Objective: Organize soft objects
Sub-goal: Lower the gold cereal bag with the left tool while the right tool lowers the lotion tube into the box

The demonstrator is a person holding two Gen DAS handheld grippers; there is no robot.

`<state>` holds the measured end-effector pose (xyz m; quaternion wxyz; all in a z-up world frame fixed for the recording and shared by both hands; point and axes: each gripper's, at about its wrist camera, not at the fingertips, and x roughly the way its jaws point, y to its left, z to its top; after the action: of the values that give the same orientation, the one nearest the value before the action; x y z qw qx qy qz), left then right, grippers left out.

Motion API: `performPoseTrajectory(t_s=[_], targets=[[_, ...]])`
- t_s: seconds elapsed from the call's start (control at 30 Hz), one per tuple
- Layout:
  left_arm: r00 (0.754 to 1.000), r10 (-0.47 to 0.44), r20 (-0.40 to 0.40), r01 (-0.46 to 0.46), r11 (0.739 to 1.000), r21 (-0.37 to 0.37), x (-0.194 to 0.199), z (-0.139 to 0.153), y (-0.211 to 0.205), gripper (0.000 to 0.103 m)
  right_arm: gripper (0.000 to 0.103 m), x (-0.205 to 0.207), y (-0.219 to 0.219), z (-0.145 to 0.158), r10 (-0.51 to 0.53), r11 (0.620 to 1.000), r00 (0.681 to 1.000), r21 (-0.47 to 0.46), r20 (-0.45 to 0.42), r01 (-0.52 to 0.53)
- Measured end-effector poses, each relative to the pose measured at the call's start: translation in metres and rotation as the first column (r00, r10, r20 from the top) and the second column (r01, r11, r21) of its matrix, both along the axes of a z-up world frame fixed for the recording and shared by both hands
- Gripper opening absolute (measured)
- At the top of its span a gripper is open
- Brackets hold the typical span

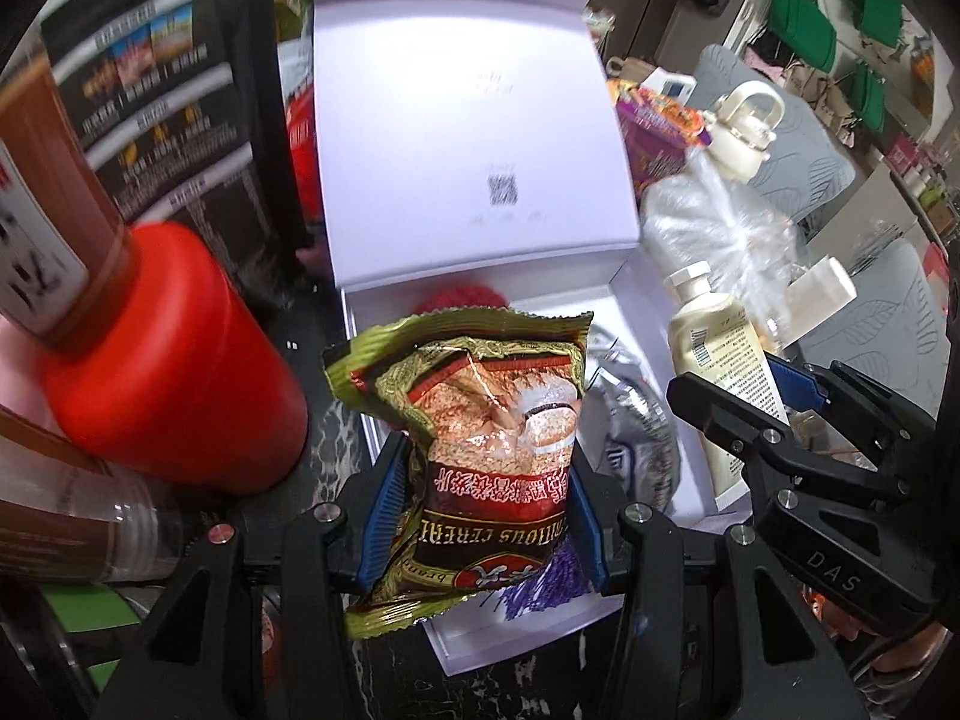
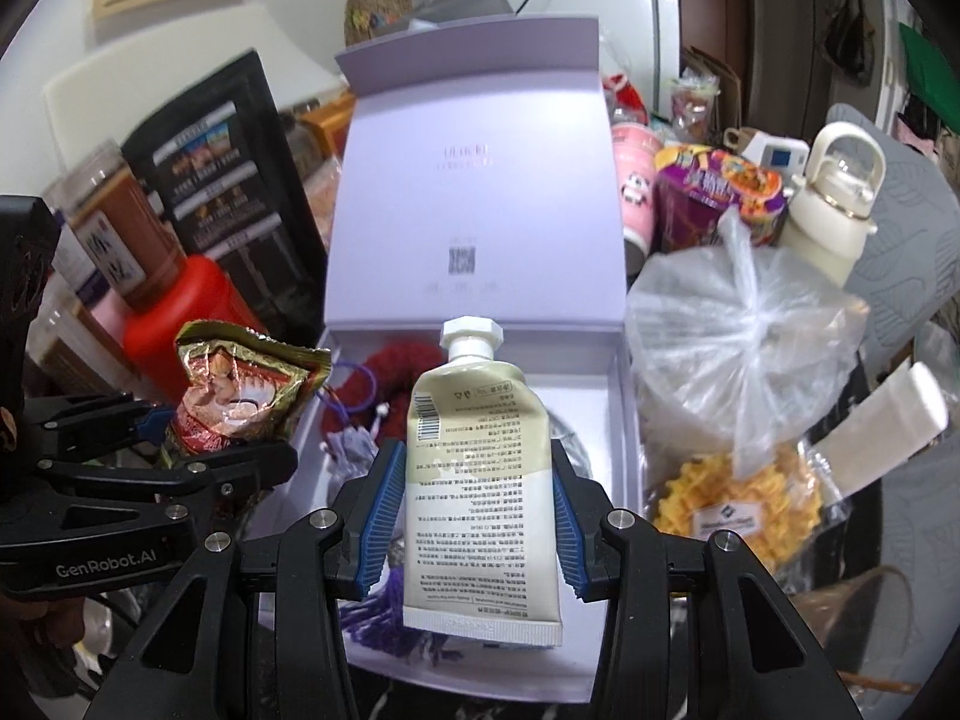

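Observation:
My left gripper (image 1: 480, 516) is shut on a gold-edged cereal packet (image 1: 480, 420) and holds it over the left side of the open white box (image 1: 600, 288). The packet (image 2: 240, 396) also shows at the left of the right wrist view. My right gripper (image 2: 474, 522) is shut on a cream tube (image 2: 480, 480) with a white cap, held above the box (image 2: 594, 396). In the left wrist view the tube (image 1: 726, 354) sits at the right. Inside the box lie a red knitted item (image 2: 396, 360), a purple tasselled pouch (image 2: 354, 450) and a silver packet (image 1: 636, 426).
A red canister (image 1: 174, 360) and a black printed box (image 1: 162, 102) stand left of the white box. A tied clear plastic bag (image 2: 738, 348) with yellow snacks, a cream kettle-shaped bottle (image 2: 834, 204) and purple noodle cups (image 2: 714, 186) crowd the right. The box lid (image 2: 474, 192) stands upright behind.

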<state>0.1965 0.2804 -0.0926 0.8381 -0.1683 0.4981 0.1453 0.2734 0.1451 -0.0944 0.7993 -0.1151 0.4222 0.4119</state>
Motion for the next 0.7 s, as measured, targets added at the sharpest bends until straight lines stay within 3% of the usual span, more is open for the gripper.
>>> performPoseTrajectory(t_s=[0.47, 0.7], targets=[[0.997, -0.029, -0.068, 0.025, 0.998, -0.055, 0.011, -0.050, 0.003, 0.049, 0.045, 0.005, 0.014, -0.051, -0.008, 0.999, 0.998, -0.054, -0.066, 0.004], [0.996, -0.010, -0.085, 0.003, 0.997, -0.079, 0.019, -0.066, 0.009, 0.049, 0.045, 0.010, 0.019, -0.056, -0.004, 0.998, 1.000, -0.067, -0.027, 0.002]])
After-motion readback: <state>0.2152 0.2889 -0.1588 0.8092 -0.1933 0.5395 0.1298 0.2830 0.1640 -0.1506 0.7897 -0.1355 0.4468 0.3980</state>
